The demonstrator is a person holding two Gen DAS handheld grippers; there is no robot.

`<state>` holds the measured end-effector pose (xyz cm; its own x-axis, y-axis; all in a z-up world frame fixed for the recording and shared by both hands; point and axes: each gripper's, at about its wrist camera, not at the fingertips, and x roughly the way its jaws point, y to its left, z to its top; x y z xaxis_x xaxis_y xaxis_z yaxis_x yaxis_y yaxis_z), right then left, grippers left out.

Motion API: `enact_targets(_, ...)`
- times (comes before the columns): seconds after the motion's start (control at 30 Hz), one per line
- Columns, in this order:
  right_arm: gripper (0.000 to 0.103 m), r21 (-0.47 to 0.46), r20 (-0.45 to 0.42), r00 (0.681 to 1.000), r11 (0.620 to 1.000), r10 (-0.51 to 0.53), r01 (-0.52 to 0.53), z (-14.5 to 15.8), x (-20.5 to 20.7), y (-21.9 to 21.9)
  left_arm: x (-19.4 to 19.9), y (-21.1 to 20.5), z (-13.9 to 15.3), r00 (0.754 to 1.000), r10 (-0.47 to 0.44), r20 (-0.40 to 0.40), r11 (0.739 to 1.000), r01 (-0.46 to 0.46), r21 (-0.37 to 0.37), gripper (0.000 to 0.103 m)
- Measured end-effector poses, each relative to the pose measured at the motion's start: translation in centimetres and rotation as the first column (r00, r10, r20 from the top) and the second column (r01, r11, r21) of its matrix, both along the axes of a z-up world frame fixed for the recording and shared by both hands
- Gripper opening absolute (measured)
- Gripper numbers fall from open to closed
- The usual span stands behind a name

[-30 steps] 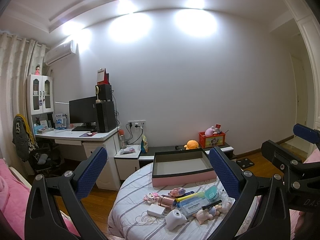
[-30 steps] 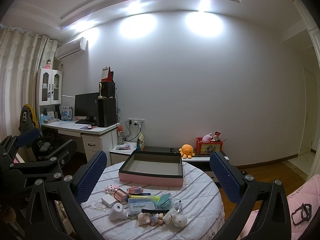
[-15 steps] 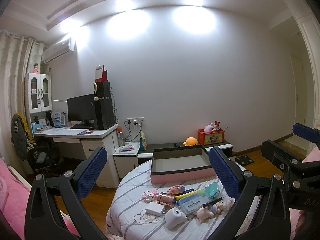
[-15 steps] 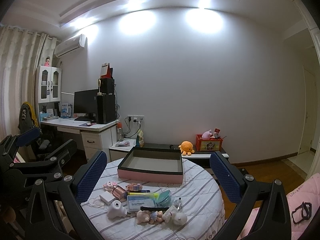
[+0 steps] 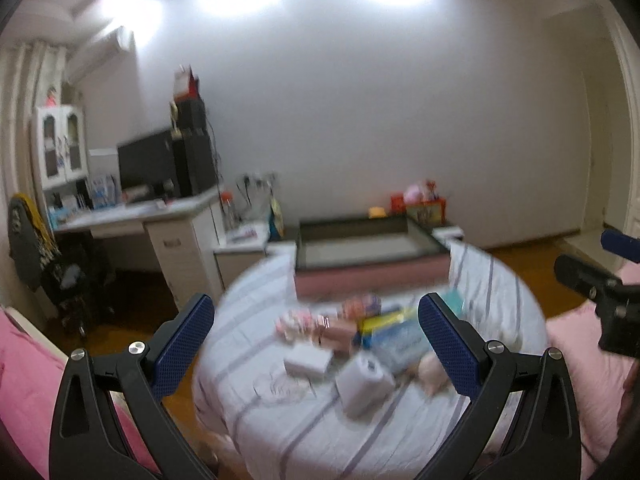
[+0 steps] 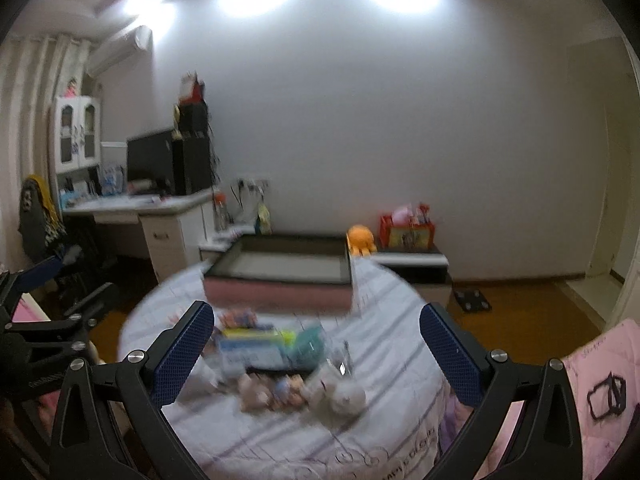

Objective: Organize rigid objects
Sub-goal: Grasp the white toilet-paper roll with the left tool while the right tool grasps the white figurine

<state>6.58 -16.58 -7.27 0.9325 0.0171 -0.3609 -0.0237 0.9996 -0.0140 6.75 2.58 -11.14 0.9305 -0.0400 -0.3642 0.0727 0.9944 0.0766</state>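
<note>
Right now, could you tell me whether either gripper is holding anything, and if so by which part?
Nothing is held. The left gripper and the right gripper are both open and empty, above the small items on the round table.

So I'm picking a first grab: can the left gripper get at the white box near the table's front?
Probably yes: the left gripper is open and empty, and the white box lies uncovered on the table, nothing before it.

Left hand-held gripper [image 5: 316, 348], right hand-held gripper [image 6: 316, 350], black frames, blue textured finger pads [image 5: 184, 344], silver screws
</note>
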Motion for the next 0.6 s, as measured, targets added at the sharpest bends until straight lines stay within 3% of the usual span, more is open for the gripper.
enact_targets(0.2, 0.103, 0.002, -0.157, 0.987, 0.999, -0.036, 0.036, -6.3, 2.5, -2.2, 3.1, -0.9, -6.5, 0.981, -0.051, -0.188, 0.999, 0.05, -0.012, 0.103)
enact_targets(0.47, 0.103, 0.009, -0.278, 0.959, 0.999, -0.049, 0.053, -10.9, 4.6, -4.1, 6.9, -3.3, -11.2, 0.96, -0.006, -0.279, 0.996, 0.03, 0.081, 0.103)
enact_targets(0.6, 0.103, 0.036, -0.304, 0.952, 0.998, -0.035, 0.049, -12.5, 5.8, -5.0, 8.5, -2.9, -13.0, 0.938, -0.03, -0.346, 0.998, 0.044, 0.032, 0.103)
